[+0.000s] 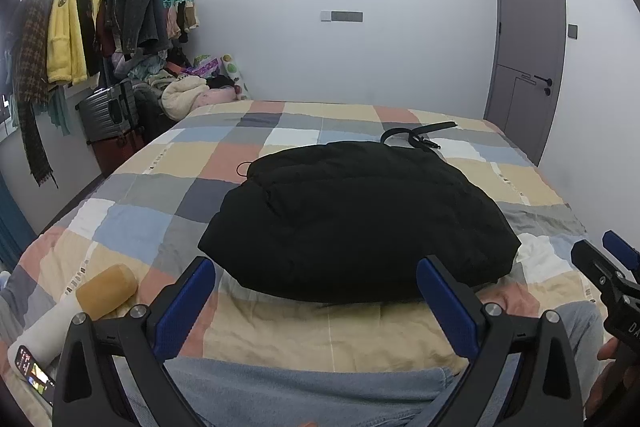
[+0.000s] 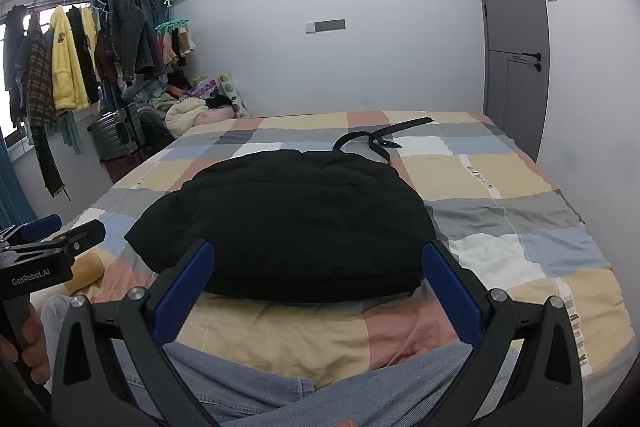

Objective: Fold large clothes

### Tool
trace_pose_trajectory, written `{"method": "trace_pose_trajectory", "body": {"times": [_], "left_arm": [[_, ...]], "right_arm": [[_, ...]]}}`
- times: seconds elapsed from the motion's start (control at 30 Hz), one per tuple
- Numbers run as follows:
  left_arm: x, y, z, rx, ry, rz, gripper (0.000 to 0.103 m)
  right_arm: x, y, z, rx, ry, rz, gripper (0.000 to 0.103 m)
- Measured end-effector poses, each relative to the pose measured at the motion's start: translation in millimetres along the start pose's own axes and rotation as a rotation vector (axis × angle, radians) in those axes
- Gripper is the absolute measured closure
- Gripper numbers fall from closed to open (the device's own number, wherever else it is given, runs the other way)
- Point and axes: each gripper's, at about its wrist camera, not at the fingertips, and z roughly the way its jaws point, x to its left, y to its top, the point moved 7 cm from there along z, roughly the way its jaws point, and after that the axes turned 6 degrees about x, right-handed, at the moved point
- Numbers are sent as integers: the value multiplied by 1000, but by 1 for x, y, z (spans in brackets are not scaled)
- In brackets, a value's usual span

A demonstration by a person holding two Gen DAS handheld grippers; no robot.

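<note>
A black padded garment (image 1: 352,219) lies folded into a thick bundle in the middle of the checked bedspread (image 1: 248,155); the right wrist view shows the same garment (image 2: 296,223). My left gripper (image 1: 316,267) hovers open just short of its near edge, nothing between the blue pads. My right gripper (image 2: 318,251) is also open, held at the near edge, empty. The right gripper (image 1: 612,267) shows at the right edge of the left wrist view, and the left gripper (image 2: 52,239) at the left edge of the right wrist view.
A black belt (image 1: 420,135) lies on the bed beyond the garment. A yellowish roll (image 1: 106,291) and a phone (image 1: 34,375) sit near left. A person's blue trouser legs (image 2: 256,383) are in the foreground. A clothes rack (image 1: 84,27), suitcase (image 1: 108,115) and grey door (image 1: 524,55) stand around the bed.
</note>
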Motion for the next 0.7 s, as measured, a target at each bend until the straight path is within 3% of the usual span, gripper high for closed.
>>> {"method": "trace_pose_trajectory", "body": {"times": [0.4, 0.5, 0.7], "left_arm": [[4, -4, 2, 19, 1, 2, 1], [1, -9, 10, 76, -15, 15, 1], [-2, -20, 22, 136, -3, 18, 1]], "right_arm": [[-1, 0, 3, 6, -9, -1, 0], [-3, -5, 14, 60, -56, -24, 0], [-9, -21, 31, 143, -50, 2, 0]]}}
